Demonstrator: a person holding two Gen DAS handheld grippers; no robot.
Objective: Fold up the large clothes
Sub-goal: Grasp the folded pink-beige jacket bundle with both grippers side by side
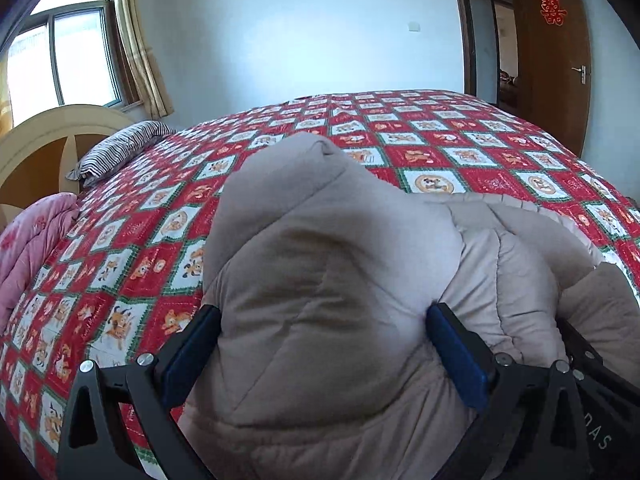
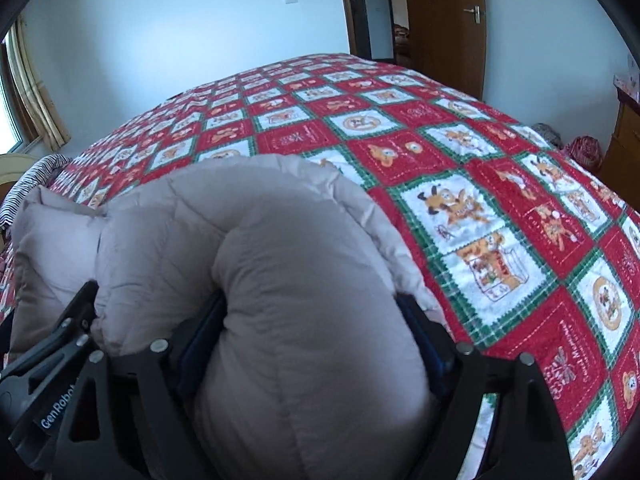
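A large beige padded coat fills the near part of both views over a bed with a red, white and green patterned cover. My left gripper is shut on a thick bunch of the coat, which bulges between its blue pads. My right gripper is shut on another thick fold of the same coat, with the padding swelling up between its fingers. The other gripper's black frame shows at the edge of each view. The coat's lower part is hidden below the grippers.
A striped pillow lies by the cream headboard at far left, with a pink quilt near it. A window with curtains is behind. A brown door stands at far right. The bed cover stretches away to the right.
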